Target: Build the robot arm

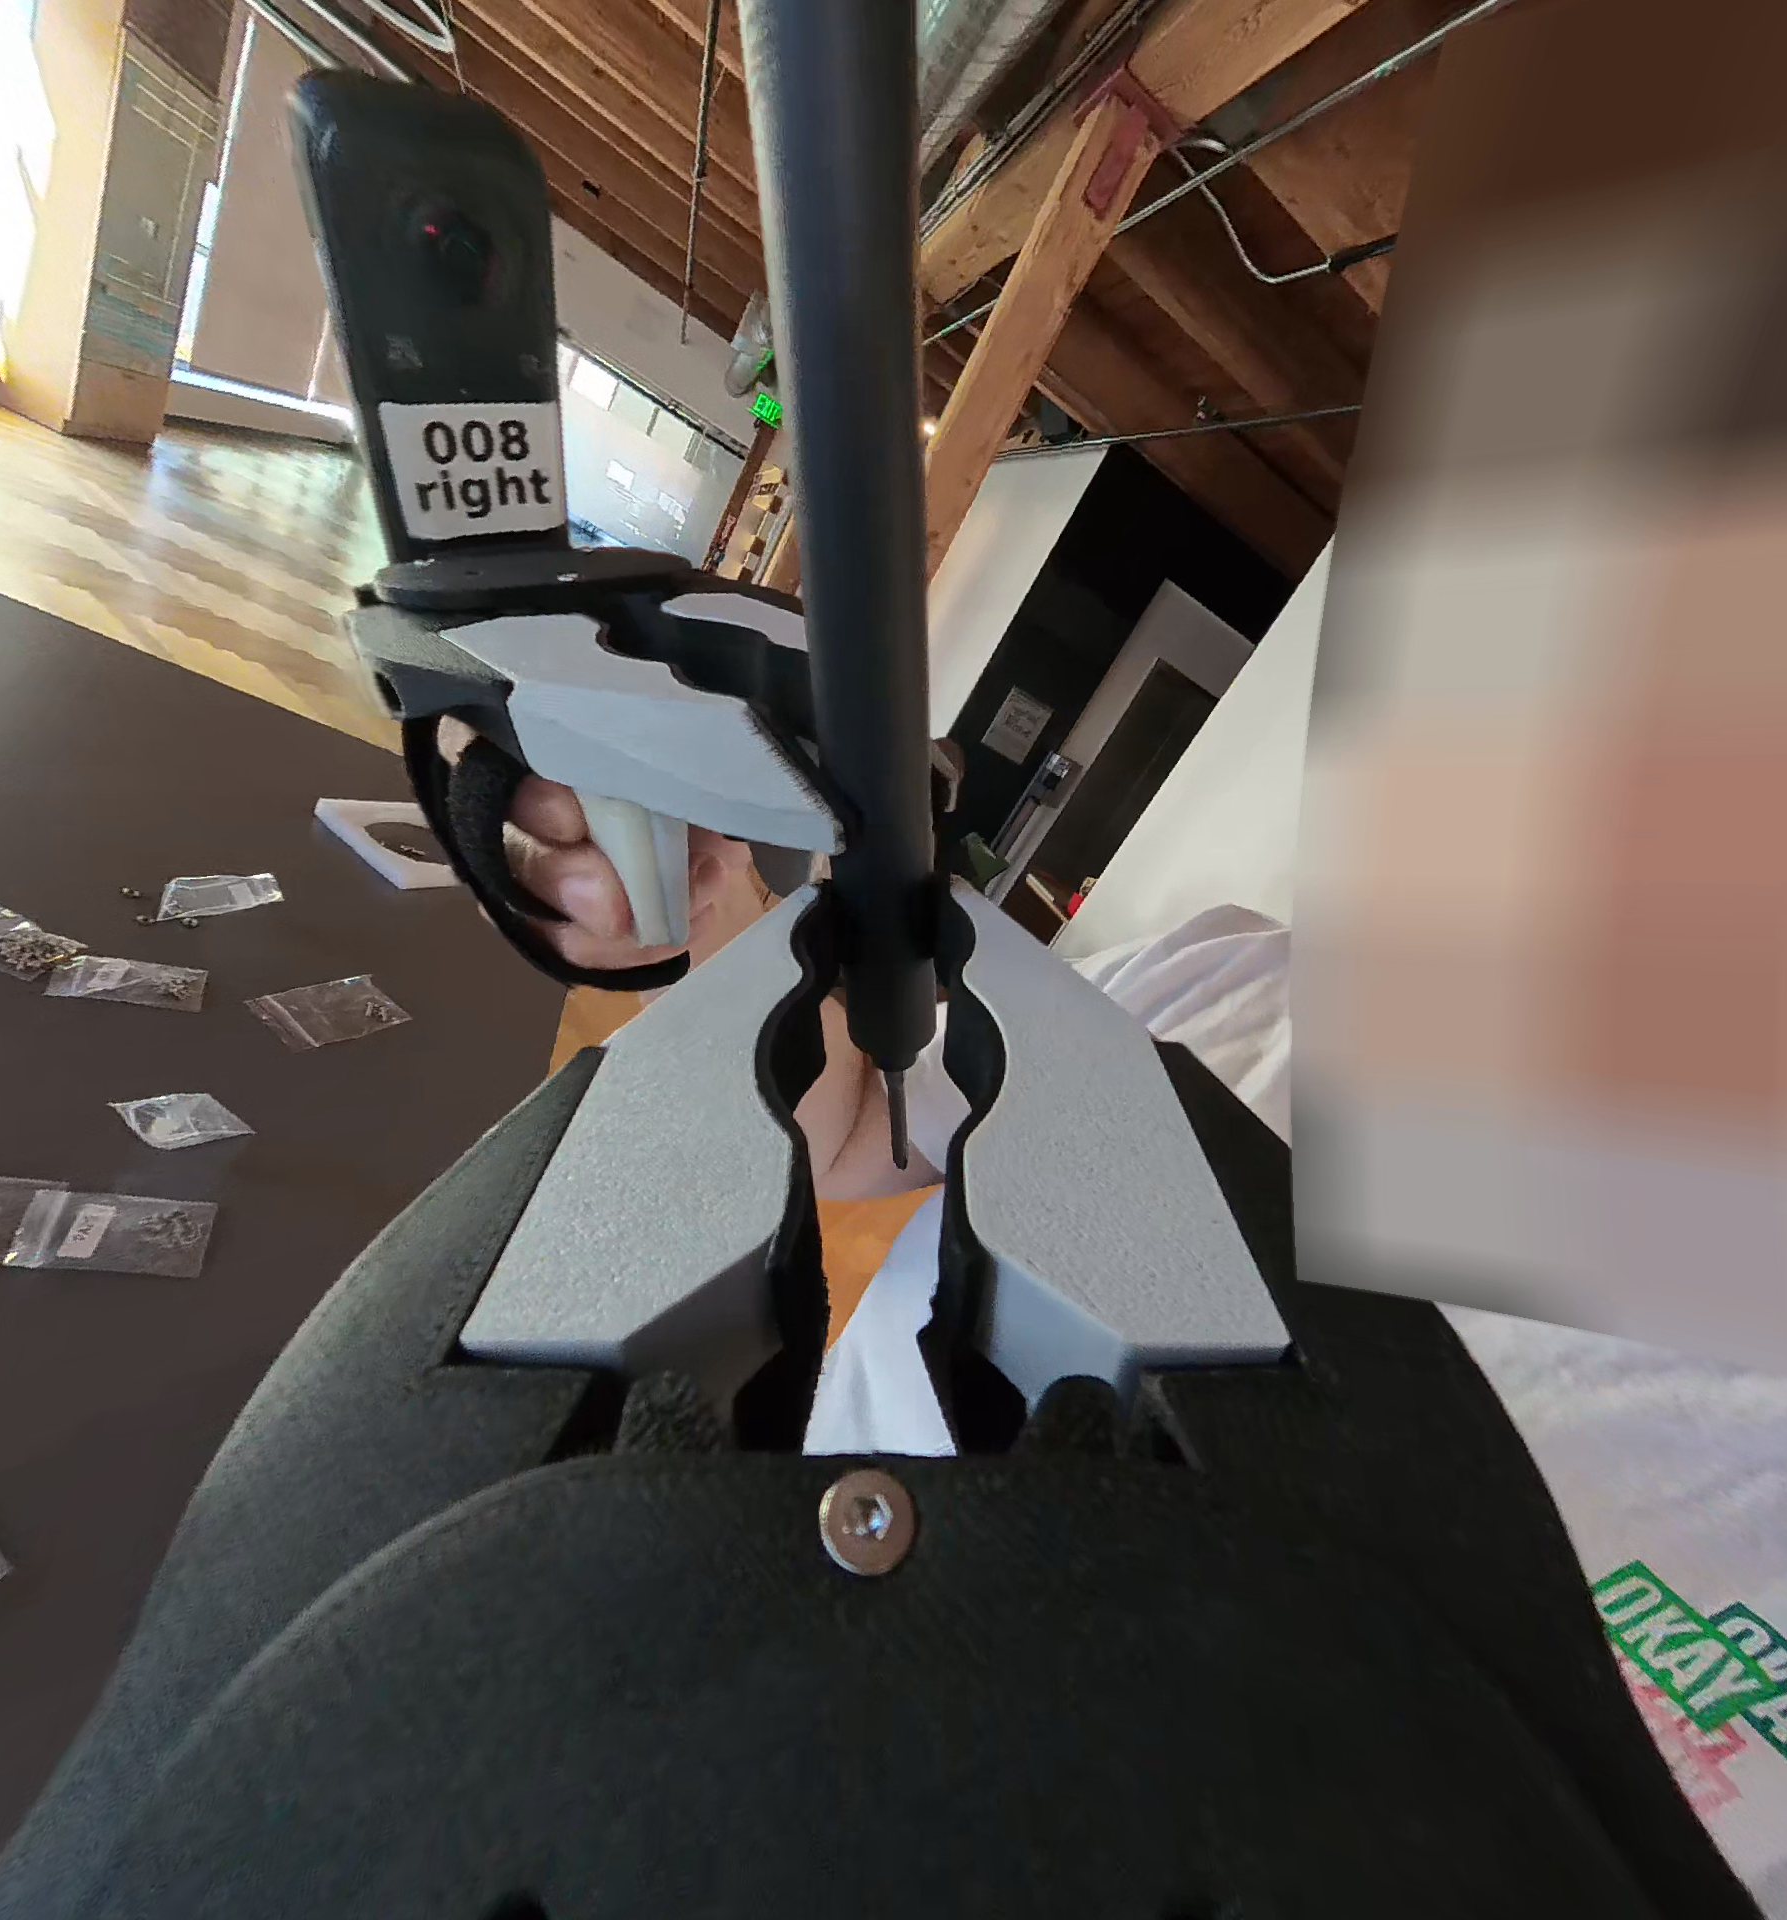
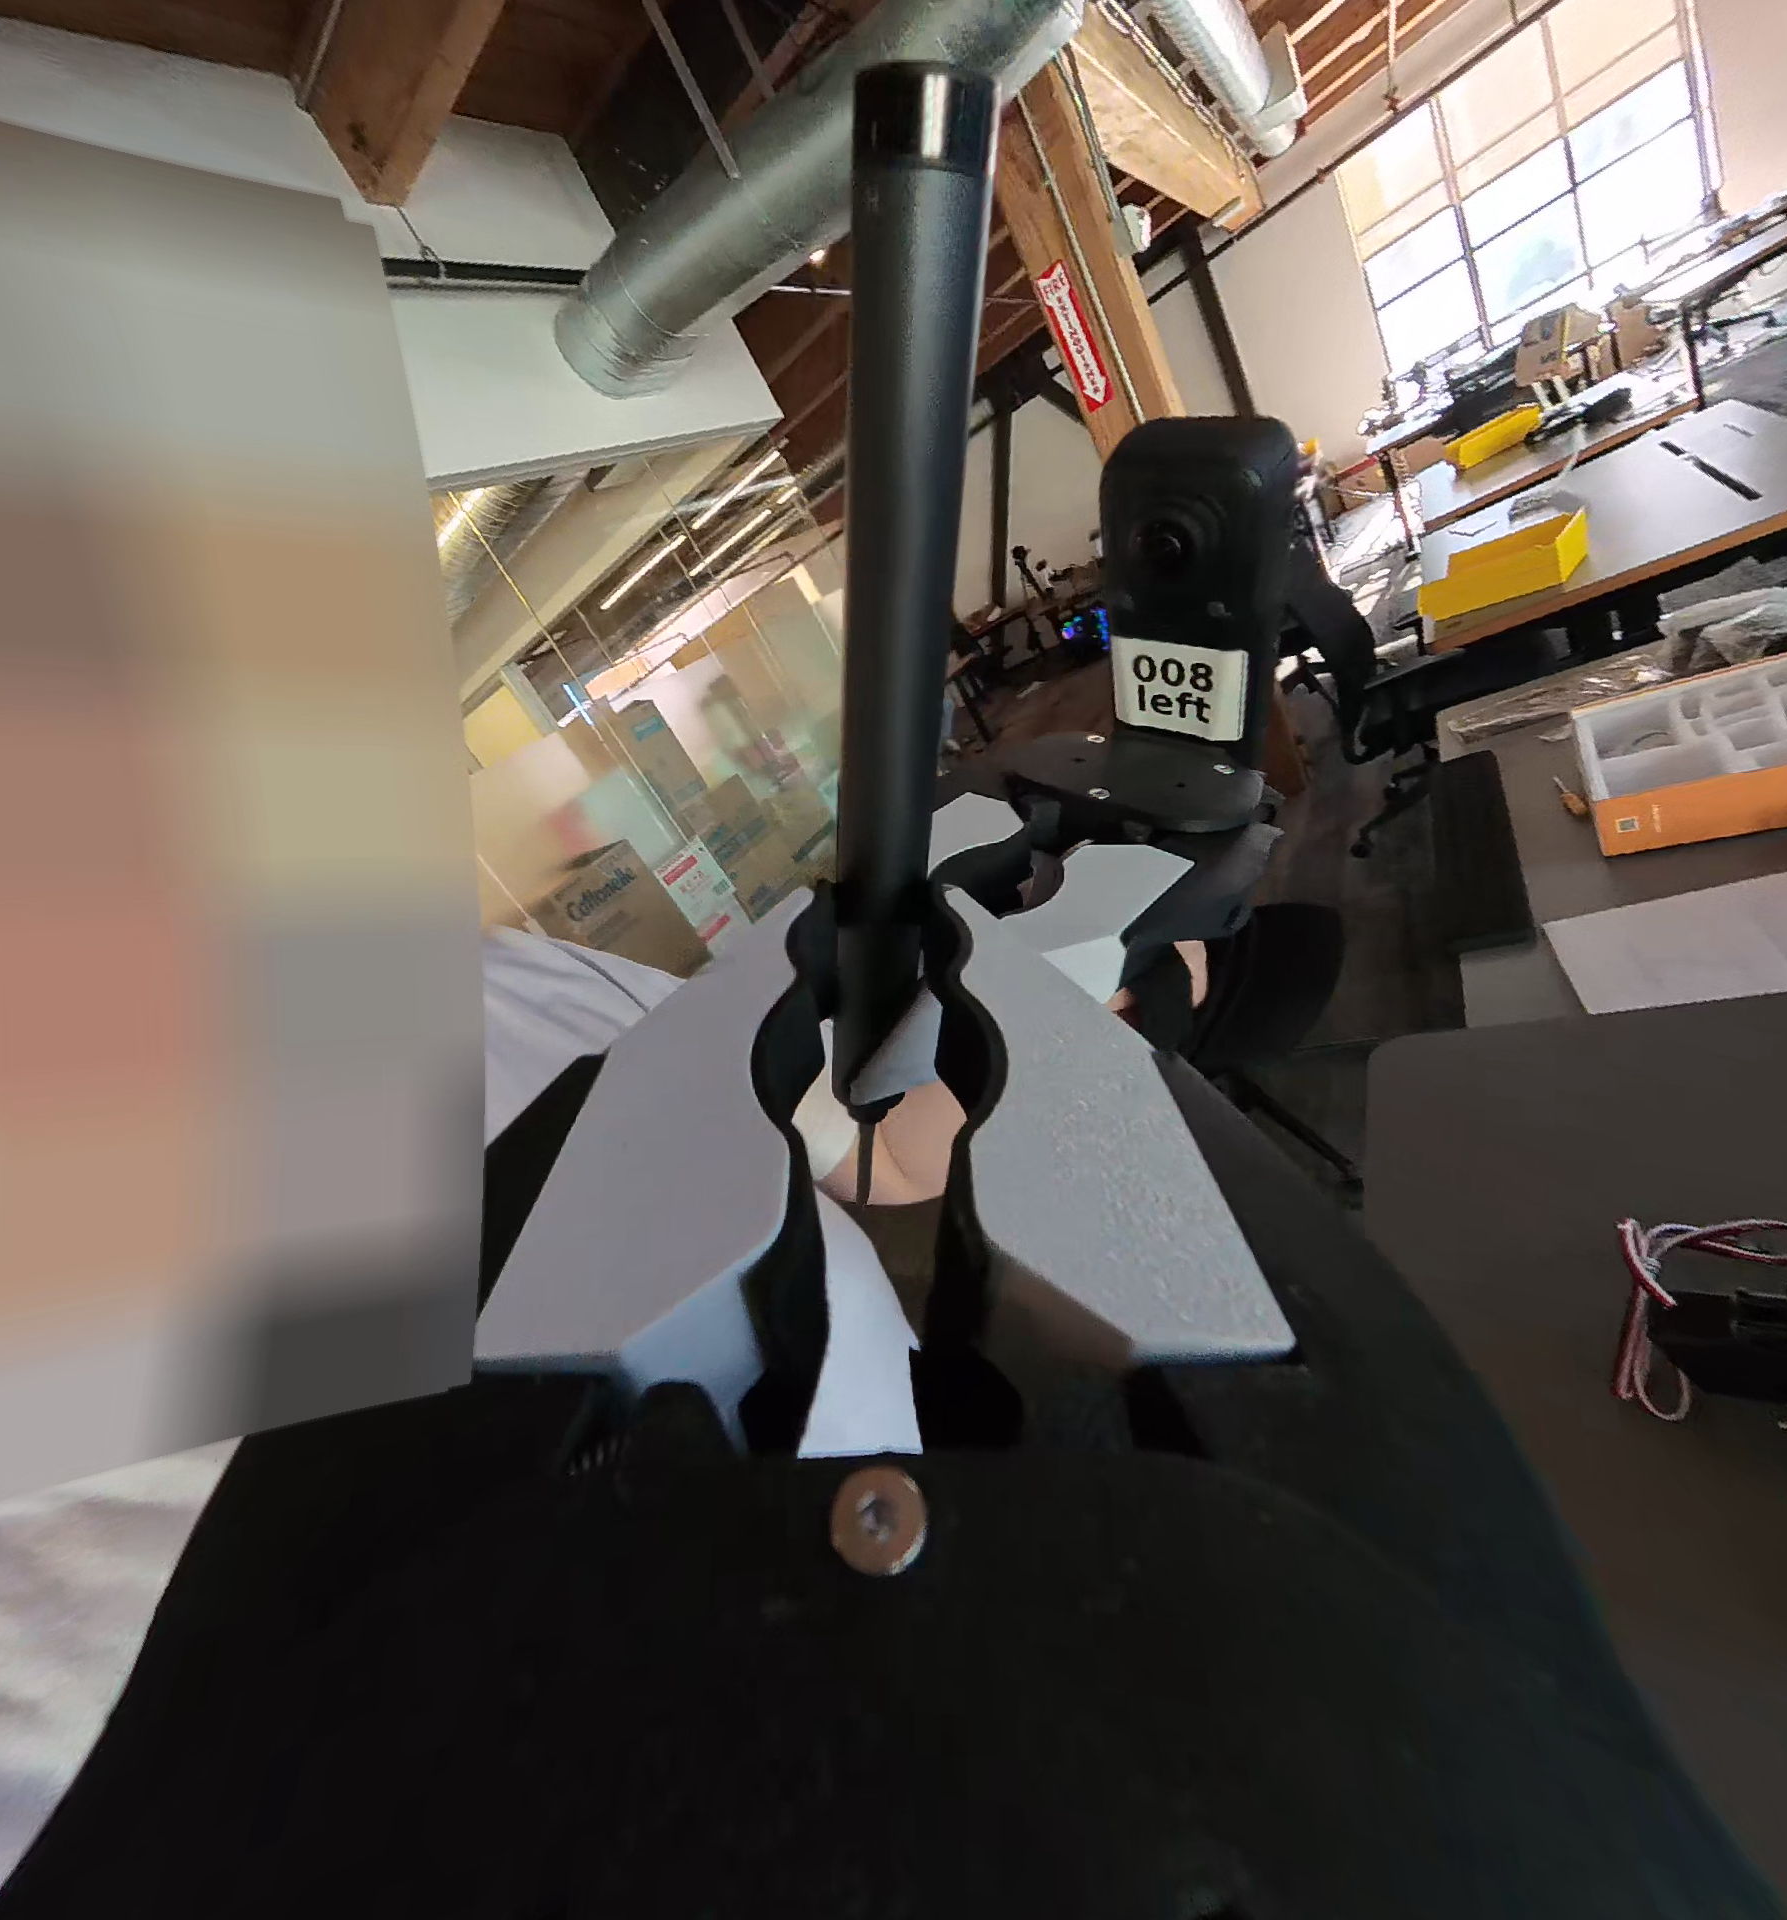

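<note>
A dark pen-shaped power screwdriver (image 1: pixel 847 468) stands upright, its thin bit (image 1: pixel 897 1127) pointing down toward the camera. My left gripper (image 1: pixel 881 920) is shut on its lower body at the fingertips. My right gripper (image 1: pixel 827 821), held by a hand, meets the same shaft just above, from the left. In the right wrist view my right gripper (image 2: pixel 876 920) is shut on the screwdriver (image 2: pixel 904 468), and the left gripper (image 2: pixel 972 883) reaches the shaft from the right behind it. Both are raised above the dark table (image 1: pixel 89 727).
Several small plastic bags of screws (image 1: pixel 130 982) and a white foam piece (image 1: pixel 380 842) lie on the table. An orange box with a white foam insert (image 2: pixel 1720 758), a keyboard (image 2: pixel 1481 852) and a black part with red-white wires (image 2: pixel 1741 1340) lie to the right. A person in a white shirt (image 1: pixel 1647 1455) is close. Less than 4 cm separates the two grippers' tips.
</note>
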A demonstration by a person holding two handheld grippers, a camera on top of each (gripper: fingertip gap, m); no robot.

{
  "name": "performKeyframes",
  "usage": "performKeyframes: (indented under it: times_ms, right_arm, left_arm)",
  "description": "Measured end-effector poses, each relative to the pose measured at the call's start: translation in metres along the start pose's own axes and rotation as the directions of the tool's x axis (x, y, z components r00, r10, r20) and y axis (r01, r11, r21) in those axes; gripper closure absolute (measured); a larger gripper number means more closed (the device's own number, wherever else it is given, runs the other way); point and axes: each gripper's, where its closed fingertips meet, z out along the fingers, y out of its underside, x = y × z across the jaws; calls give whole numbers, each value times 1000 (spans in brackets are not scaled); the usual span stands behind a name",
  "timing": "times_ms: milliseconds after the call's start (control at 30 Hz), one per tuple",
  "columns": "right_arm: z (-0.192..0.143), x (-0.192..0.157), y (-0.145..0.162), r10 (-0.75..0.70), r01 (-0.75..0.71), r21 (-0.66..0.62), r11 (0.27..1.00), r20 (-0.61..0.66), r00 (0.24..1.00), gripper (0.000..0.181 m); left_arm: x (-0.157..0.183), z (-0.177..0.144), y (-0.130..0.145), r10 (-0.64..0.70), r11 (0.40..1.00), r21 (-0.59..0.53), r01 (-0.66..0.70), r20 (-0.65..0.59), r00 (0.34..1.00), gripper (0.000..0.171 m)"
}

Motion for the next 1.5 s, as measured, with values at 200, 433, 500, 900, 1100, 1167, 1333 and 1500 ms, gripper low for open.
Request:
performKeyframes:
  times_ms: [200,433,500,900,1100,1167,1333,1500]
  right_arm:
    - [2,6,-1,-14,14,18,1000,24,1000,166]
    - [12,27,-5,-42,42,3,999,-12,999,165]
    - [17,35,-10,-37,37,5,999,-22,999,166]
    - [33,97,-31,-170,164,-47,985,-169,971,166]
    - [22,124,-51,-131,136,7,991,-229,965,166]
    - [16,128,-59,-138,147,21,989,-244,960,166]
    - [6,126,-95,-258,273,15,962,-284,923,166]
    - [13,127,-131,-359,354,-73,932,-314,879,166]
  left_arm:
    - [-4,-5,-1,-9,1000,13,9,5,1000,155]
    - [-14,-26,-5,-10,1000,16,10,36,999,155]
    - [-17,-34,-10,-5,1000,21,4,38,999,155]
    - [-62,-133,-22,12,996,89,-26,146,989,122]
    - [-85,-177,-16,-85,987,149,60,168,982,120]
    - [-91,-180,-12,-116,985,145,91,173,978,121]
    - [-108,-181,-27,-201,961,227,159,175,964,124]
    - [-112,-196,-84,-248,854,490,175,87,965,110]
